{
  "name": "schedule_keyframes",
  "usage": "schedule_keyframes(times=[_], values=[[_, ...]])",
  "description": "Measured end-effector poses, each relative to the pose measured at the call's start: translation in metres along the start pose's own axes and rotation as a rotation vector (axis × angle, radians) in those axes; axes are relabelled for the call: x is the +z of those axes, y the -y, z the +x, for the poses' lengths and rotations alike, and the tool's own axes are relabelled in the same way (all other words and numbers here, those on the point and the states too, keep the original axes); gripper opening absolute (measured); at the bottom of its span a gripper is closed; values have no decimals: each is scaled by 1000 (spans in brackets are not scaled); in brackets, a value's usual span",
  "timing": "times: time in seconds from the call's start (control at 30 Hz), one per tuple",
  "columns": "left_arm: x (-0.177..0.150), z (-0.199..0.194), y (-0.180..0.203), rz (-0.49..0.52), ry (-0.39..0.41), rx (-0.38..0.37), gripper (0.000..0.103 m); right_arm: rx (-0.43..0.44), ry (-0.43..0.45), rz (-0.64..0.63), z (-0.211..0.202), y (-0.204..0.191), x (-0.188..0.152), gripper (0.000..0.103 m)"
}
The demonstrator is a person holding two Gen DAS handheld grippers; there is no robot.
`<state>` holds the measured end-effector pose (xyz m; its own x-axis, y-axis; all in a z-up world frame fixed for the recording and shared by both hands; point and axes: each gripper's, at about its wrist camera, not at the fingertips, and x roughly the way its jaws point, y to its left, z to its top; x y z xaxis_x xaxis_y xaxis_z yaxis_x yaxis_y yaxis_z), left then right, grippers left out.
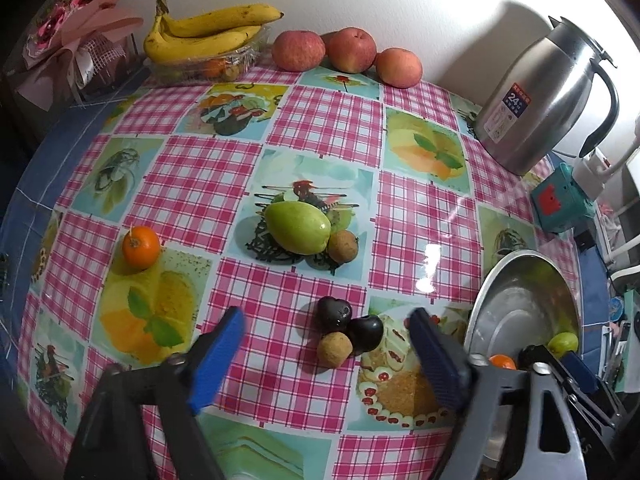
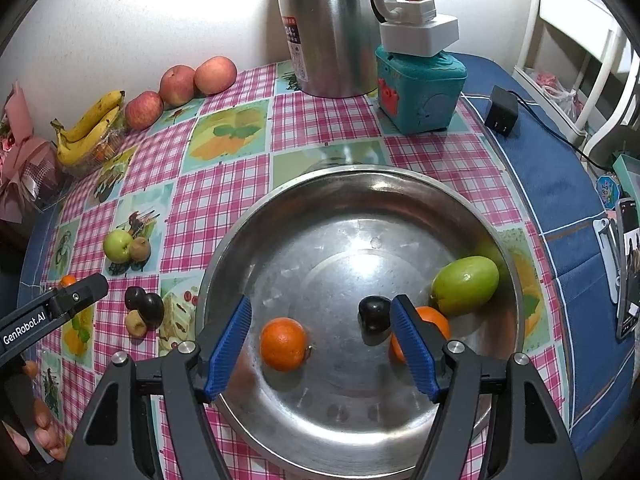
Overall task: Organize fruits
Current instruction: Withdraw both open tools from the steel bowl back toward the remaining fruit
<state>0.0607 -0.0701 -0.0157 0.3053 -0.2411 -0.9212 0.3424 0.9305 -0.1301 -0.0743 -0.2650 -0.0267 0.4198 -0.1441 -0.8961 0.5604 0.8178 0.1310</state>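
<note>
My left gripper (image 1: 325, 313) hangs open over the checked tablecloth. Just beyond its blue fingers sit two dark plums (image 1: 335, 314) and a small brown fruit (image 1: 335, 350), untouched. Farther off lie a green fruit (image 1: 298, 228), a second brown fruit (image 1: 343, 246) and an orange (image 1: 141, 248). My right gripper (image 2: 322, 301) is open above the steel bowl (image 2: 360, 172). One orange (image 2: 283, 344) rests between its fingers, free of both pads. The bowl also holds a dark plum (image 2: 374, 314), a green fruit (image 2: 466, 286) and another orange (image 2: 434, 316), half hidden behind the right finger.
Three apples (image 1: 352, 50) and bananas (image 1: 208, 34) on a clear tray line the back wall. A steel kettle (image 1: 536, 92) and a teal box (image 1: 560, 204) stand at the right. A pink bouquet (image 1: 72, 32) fills the back left corner. A phone (image 2: 628, 272) lies right of the bowl.
</note>
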Motion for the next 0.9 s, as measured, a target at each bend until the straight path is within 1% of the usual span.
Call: schedule_keyframes(times=[0.03,0.07,0.1,0.13,0.27,0.47,0.57,0.63,0.73,0.83,0.9], values=[[0,-1,0,4,9,10,103,0,3,0,0,0,0,77],[0,-2,0,11,23,21,103,-3,7,-1,0,1,0,84],[1,-3,0,18,33,33,103,-10,15,0,-1,1,0,98],[1,-4,0,25,42,47,103,-19,26,0,-1,1,-1,102],[1,-7,-1,46,67,75,103,-24,42,-14,-3,1,0,102],[1,-9,1,70,78,84,103,-14,63,-14,-6,0,0,102],[1,-12,2,90,96,102,103,-8,68,-13,-6,0,0,102],[2,-16,3,103,111,112,103,-1,95,-22,-8,-1,-2,103],[4,-21,2,114,126,112,103,1,118,-34,-11,-3,-3,102],[5,-22,-1,120,125,107,103,7,143,-48,-14,-6,-5,102],[6,-23,-4,120,122,103,103,7,143,-58,-14,-9,-5,102]])
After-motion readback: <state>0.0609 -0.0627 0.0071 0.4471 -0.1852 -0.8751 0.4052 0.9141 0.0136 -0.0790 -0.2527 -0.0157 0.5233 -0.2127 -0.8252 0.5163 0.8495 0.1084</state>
